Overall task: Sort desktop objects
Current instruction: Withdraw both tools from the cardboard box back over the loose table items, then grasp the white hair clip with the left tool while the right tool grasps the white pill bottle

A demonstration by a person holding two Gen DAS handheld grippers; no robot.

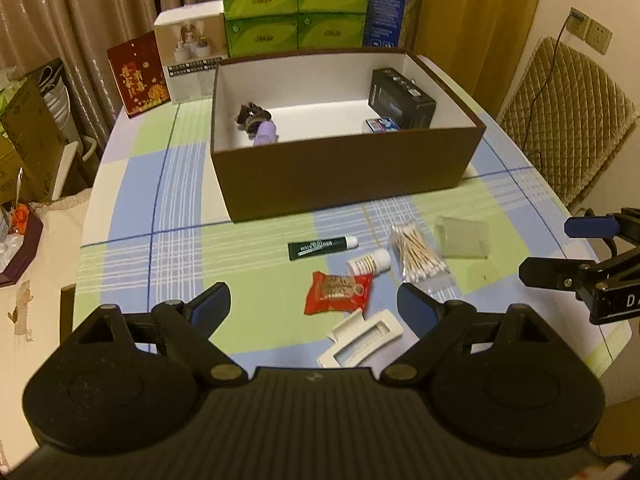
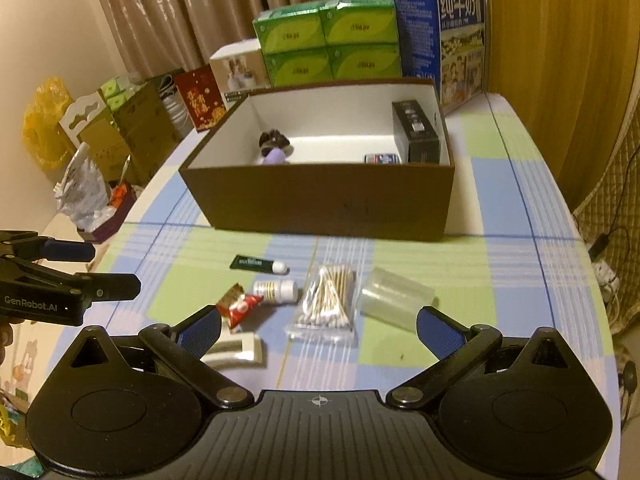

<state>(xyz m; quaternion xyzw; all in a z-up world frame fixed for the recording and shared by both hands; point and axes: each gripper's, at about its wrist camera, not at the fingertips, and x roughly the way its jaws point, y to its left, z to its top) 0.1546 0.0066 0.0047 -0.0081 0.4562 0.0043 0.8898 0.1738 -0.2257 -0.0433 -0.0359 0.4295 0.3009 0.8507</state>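
Dim, warm yellowish indoor light, soft shadows, strong fisheye bending and dark vignette at corners, slight blur.

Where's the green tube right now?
The green tube lies on the tablecloth in front of the brown box, just behind the small white bottle.

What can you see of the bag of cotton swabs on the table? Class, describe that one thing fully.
The bag of cotton swabs is a clear, thin plastic pouch lying flat on the checked tablecloth, in front of the brown box. Inside lies a loose, fanned bundle of pale wooden sticks with white cotton tips. It sits between the small white bottle and the translucent cup lying on its side; whether it touches either cannot be told. Neither gripper touches it.
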